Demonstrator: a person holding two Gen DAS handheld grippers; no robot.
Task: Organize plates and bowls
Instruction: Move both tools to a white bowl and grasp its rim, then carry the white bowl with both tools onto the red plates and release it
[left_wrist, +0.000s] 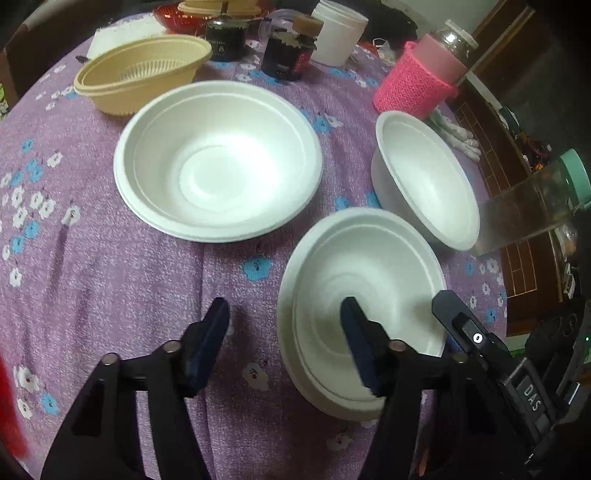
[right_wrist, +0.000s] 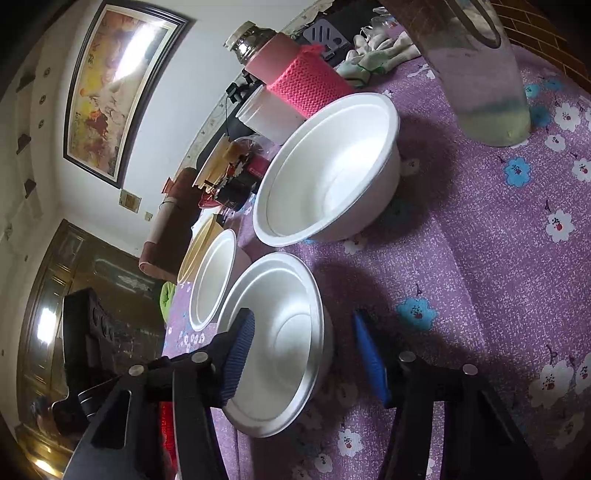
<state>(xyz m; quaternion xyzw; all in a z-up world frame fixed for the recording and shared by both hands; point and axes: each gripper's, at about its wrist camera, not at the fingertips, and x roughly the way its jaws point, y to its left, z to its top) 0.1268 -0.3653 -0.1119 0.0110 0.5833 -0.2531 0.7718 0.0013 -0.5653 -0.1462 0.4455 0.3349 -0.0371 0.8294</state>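
Your left tongs (left_wrist: 284, 343) straddle the rim of the nearest white foam bowl (left_wrist: 364, 310) at five o'clock in the left view: one blue pad (left_wrist: 356, 343) sits inside the bowl, the other (left_wrist: 208, 339) stands outside over the purple floral cloth of the surface (left_wrist: 110, 277), so the tongs are spread with nothing pinched. Your right tongs (right_wrist: 303, 358) bracket the same bowl (right_wrist: 280, 343) from its opposite side, at six o'clock in the right view; one pad (right_wrist: 240, 354) lies inside against the wall and the other (right_wrist: 369, 358) stands outside, apart from the rim, so they too look spread, though the glare there makes contact hard to judge. The right tongs' black tip (left_wrist: 454, 310) shows at four o'clock in the left view, beside the bowl. A wider white foam bowl (left_wrist: 218, 158) rests at eleven o'clock, and a deeper white bowl (left_wrist: 424, 177) at two o'clock, apart from the near one. Behind them stand a tan plastic basket (left_wrist: 144, 74) at ten o'clock, a bottle in a pink knitted sleeve (left_wrist: 417, 79) at one o'clock, and a clear jar with a green lid (left_wrist: 535, 199) at three o'clock.
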